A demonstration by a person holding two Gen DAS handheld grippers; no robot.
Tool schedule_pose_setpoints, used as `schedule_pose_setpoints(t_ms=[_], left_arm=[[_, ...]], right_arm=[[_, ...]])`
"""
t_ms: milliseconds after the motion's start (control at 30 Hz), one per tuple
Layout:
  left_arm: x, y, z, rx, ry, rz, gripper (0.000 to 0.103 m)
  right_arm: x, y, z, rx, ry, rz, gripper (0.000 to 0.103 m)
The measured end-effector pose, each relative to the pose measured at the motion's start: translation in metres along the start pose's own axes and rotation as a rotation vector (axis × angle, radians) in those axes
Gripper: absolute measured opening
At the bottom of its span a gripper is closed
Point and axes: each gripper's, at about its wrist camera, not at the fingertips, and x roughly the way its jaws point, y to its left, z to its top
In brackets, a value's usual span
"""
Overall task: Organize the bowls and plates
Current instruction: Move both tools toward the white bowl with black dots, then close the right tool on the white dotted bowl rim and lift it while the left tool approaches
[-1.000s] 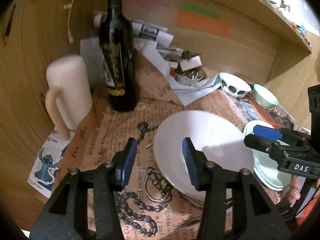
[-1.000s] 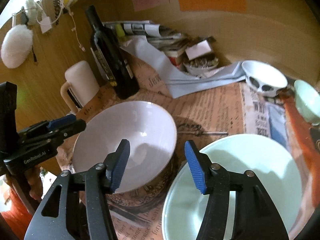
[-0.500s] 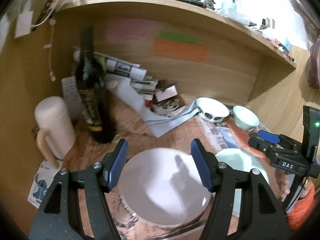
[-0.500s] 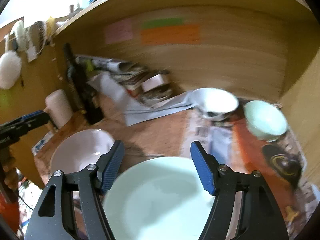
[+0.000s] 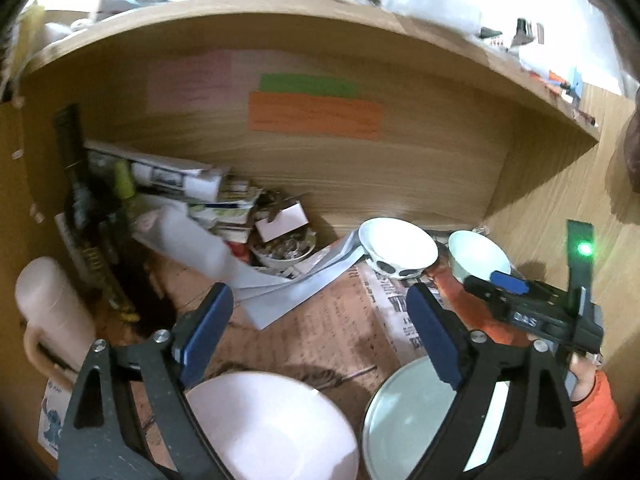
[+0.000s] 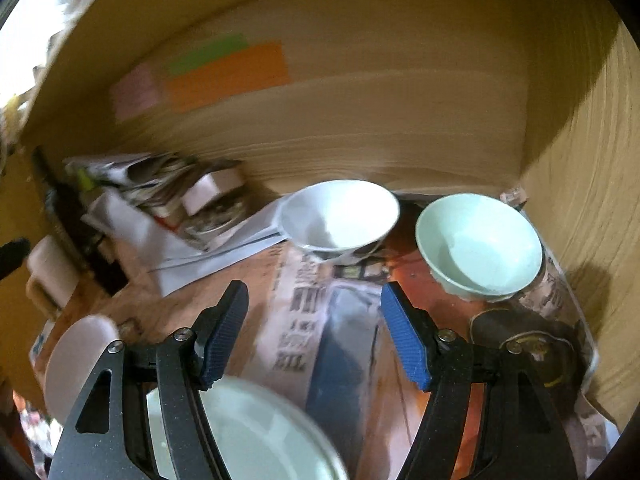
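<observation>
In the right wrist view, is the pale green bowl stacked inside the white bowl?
No, the pale green bowl stands on the newspaper beside the white bowl, each one apart and empty.

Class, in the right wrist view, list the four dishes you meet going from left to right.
White plate → pale green plate → white bowl → pale green bowl.

Four dishes sit on the paper-covered desk: two bowls ahead of the tongs, one white bowl (image 6: pixel 340 216) and one pale green bowl (image 6: pixel 480 244) to its right, and two nearer ones, one large white bowl (image 5: pixel 272 428) under the left tongs and one pale green plate (image 5: pixel 408 420) beside it. One dark bottle (image 5: pixel 86 216) and one cream mug (image 5: pixel 52 316) stand far left.
</observation>
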Motion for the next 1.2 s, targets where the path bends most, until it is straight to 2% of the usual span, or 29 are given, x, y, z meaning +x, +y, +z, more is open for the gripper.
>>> schedule_pose_setpoints(t_ms=[100, 300, 500, 700, 833, 1000, 1200], left_arm=[[0.020, -0.009, 0.006, 0.005, 0.022, -0.003, 0.089], [0.057, -0.010, 0.010, -0.010, 0.078, -0.003, 0.089], [0.077, 0.001, 0.007, -0.017, 0.106, -0.005, 0.089], [0.084, 0.008, 0.002, -0.024, 0.124, -0.025, 0.089], [0.087, 0.010, 0.001, -0.019, 0.132, -0.022, 0.089], [0.093, 0.011, 0.000, -0.027, 0.147, -0.014, 0.089], [0.100, 0.008, -0.002, -0.023, 0.176, -0.001, 0.089]], right_arm=[[0.025, -0.014, 0.009, 0.078, 0.050, 0.027, 0.053], [0.071, -0.035, 0.020, 0.214, 0.147, 0.051, 0.045], [0.098, -0.036, 0.025, 0.225, 0.185, 0.016, 0.045], [0.118, -0.042, 0.030, 0.288, 0.224, 0.054, 0.045], [0.129, -0.045, 0.031, 0.292, 0.241, 0.029, 0.045], [0.133, -0.057, 0.032, 0.307, 0.246, 0.026, 0.029], [0.125, -0.052, 0.028, 0.226, 0.262, 0.036, 0.025]])
